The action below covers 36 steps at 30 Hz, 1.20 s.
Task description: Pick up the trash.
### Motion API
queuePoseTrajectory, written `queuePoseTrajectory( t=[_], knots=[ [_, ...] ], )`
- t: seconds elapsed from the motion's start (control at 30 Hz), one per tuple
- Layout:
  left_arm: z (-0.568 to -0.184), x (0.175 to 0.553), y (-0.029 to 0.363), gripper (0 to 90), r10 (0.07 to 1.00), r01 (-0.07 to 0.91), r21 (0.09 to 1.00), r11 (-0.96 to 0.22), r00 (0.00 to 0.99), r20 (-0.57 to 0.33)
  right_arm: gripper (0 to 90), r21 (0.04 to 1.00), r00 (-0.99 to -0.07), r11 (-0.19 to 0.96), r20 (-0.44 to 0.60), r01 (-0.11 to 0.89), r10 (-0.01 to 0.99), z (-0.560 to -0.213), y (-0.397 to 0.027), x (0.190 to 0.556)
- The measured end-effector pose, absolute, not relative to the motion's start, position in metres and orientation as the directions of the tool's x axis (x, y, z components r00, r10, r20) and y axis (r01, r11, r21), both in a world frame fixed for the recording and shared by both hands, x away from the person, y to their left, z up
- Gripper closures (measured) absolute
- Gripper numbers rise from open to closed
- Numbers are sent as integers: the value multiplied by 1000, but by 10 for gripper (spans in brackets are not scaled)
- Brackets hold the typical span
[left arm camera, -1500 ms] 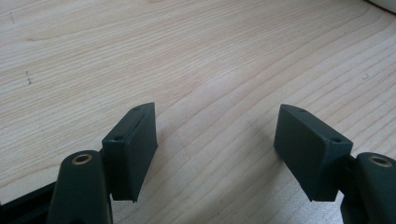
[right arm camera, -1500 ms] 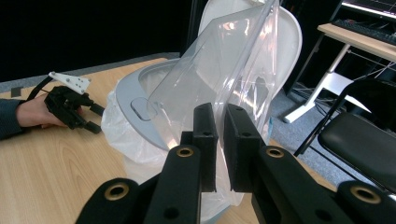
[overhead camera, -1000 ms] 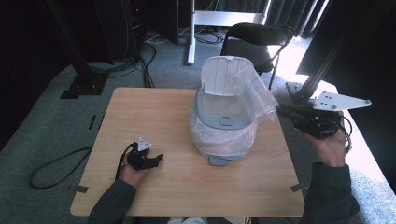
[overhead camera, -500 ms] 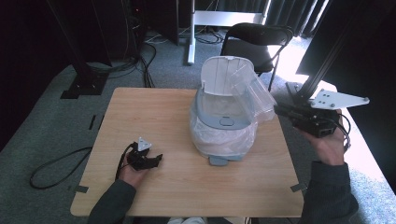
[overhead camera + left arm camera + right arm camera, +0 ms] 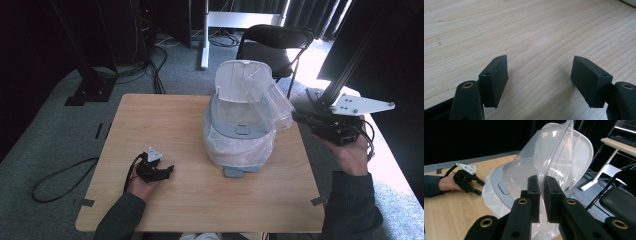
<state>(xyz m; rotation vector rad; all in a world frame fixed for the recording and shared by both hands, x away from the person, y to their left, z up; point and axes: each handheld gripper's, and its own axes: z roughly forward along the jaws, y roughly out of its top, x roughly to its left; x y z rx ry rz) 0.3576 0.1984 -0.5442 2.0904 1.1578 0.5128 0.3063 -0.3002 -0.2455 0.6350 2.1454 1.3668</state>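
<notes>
A grey-and-white bin [image 5: 239, 134] stands right of centre on the wooden table [image 5: 160, 115], its white lid [image 5: 239, 80] tipped up. A clear plastic bag [image 5: 274, 99] lines it and drapes over its sides. My right gripper [image 5: 296, 116] is held off the table's right edge, shut on the bag's rim and stretching it out to the right. In the right gripper view the jaws [image 5: 541, 192] pinch the thin film of the bag [image 5: 549, 157]. My left gripper [image 5: 167, 171] rests on the table at the front left, open, with only bare wood between its jaws [image 5: 540, 80].
A black folding chair [image 5: 275, 42] stands behind the table and a white desk leg [image 5: 205, 35] farther back. Cables [image 5: 55, 180] lie on the grey carpet at left. A black metal frame [image 5: 345, 70] rises at right.
</notes>
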Motion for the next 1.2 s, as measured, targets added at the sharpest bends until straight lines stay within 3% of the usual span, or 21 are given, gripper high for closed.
queuePoseTrajectory(
  t=[0.87,0.9,0.97,1.2],
  knots=[
    [-544,358,198,301,851,581,726,-369,525,12,834,913,-778,397,-178,98,603,-243,-291,309],
    [-544,358,198,301,851,581,725,-369,526,12,825,916,-779,389,-175,96,603,-243,-291,310],
    [-544,358,198,302,851,581,725,-369,526,12,677,926,-766,367,-171,90,620,-243,-288,313],
    [-544,357,198,301,850,581,725,-371,527,13,645,907,-741,401,-181,128,646,-254,-287,319]
  ],
)
